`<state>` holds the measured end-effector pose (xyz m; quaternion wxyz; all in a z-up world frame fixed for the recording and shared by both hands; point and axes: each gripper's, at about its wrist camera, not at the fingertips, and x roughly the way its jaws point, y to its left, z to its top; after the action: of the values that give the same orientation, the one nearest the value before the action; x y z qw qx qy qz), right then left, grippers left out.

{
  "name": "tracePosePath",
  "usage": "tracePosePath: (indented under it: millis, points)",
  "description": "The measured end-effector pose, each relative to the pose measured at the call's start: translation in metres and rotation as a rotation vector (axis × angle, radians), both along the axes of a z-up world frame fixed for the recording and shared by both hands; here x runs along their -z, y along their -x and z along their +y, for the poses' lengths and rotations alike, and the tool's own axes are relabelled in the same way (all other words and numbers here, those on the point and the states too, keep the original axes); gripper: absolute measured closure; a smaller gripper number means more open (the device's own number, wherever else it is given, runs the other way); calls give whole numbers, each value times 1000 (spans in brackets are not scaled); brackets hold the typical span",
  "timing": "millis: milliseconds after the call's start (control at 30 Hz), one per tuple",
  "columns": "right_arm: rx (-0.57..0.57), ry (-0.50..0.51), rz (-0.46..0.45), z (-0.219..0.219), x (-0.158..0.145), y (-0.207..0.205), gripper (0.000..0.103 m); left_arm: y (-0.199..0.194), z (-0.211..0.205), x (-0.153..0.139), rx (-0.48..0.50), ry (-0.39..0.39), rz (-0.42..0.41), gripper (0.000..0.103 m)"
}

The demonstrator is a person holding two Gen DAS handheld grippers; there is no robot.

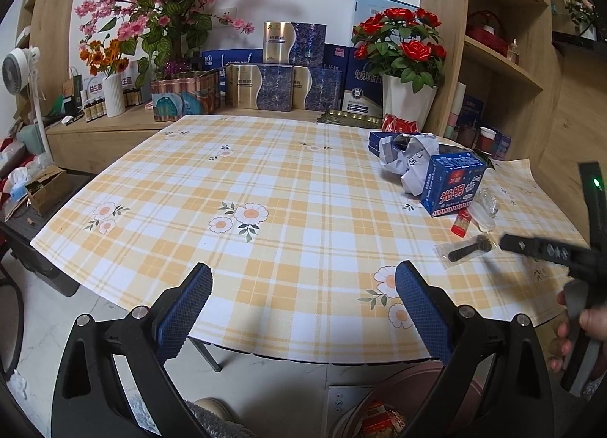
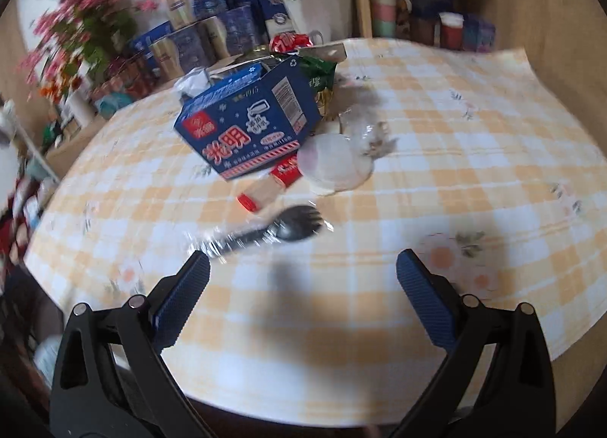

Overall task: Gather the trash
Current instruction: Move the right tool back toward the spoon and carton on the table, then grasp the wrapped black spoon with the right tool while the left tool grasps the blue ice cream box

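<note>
Left wrist view. Left gripper (image 1: 303, 309) hangs over the near edge of the desk (image 1: 265, 180), jaws spread wide, nothing between them. Trash sits at 2 o'clock: blue carton (image 1: 453, 182), crumpled paper (image 1: 408, 159) behind it, a red-capped tube (image 1: 462, 223) and a wrapped spork (image 1: 470, 246) in front. Right gripper (image 1: 546, 250) enters at 3 o'clock, a hand (image 1: 576, 328) on its grip. A bin (image 1: 402, 400) shows at 5 o'clock under the desk edge, some trash already in it.

Right wrist view, motion-blurred. Right gripper (image 2: 303, 305) has jaws released and empty. The spork (image 2: 273, 231) lies at 12 o'clock just beyond the fingertips, handle toward 10 o'clock. Past it: the tube (image 2: 265, 187), a clear lid (image 2: 334, 163), the carton (image 2: 246, 123).

Judgement: step in hand is the approach to the spork. Next move calls for lowering, straddling the handle crosswise, then closing; the thin slick wrapper may slip.
</note>
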<state>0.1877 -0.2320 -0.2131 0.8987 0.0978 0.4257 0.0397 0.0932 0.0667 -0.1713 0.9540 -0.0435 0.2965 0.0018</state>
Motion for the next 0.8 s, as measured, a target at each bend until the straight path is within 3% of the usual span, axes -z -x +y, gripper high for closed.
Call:
tracePosePath:
  millis: [133, 367, 667, 800]
  points:
    - [58, 4, 30, 20, 5, -21, 6, -1, 0, 5, 3, 6, 11, 8]
    - [116, 143, 124, 41, 28, -44, 6, 0, 0, 7, 21, 11, 14, 8]
    - [76, 182, 134, 18, 30, -22, 9, -1, 0, 10, 24, 35, 28, 8]
    - [58, 178, 132, 0, 25, -16, 34, -1, -4, 11, 36, 30, 30, 8]
